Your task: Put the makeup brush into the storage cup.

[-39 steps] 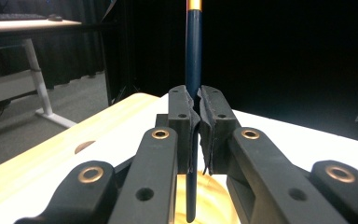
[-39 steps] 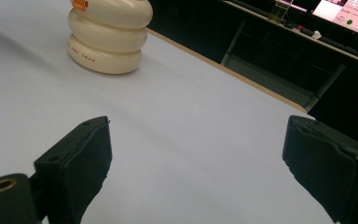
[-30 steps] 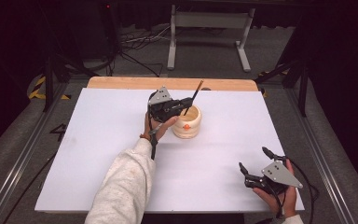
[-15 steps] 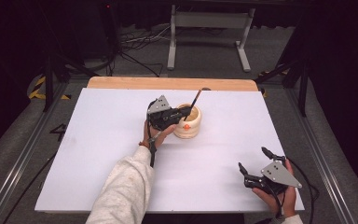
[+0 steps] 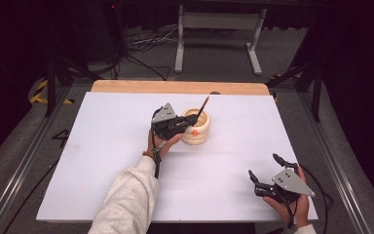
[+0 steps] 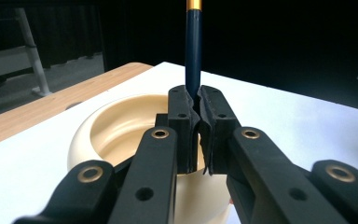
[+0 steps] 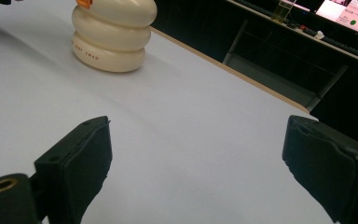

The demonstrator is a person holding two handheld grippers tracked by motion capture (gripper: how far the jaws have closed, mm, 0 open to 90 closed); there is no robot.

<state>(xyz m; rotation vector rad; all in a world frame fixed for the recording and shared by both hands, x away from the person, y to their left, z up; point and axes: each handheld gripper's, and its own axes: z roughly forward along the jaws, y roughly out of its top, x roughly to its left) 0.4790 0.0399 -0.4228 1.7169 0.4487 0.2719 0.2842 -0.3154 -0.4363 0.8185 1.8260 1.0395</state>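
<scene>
Above cream holder [image 5: 196, 127], left gripper [image 5: 189, 123] clamps dark pencil [image 6: 193, 51] (near upright); right gripper [image 5: 264, 171] gaping.

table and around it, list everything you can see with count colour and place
table: one, white top with a wooden far edge, centre
holder: one, cream, ridged, far centre of the table
pencil: one, dark blue with a gold band, standing over the holder
metal stand: one, grey, floor beyond the table
cables: several, black, floor beyond the table
left gripper: one, black, shut on the pencil
right gripper: one, black, open, near right corner
</scene>
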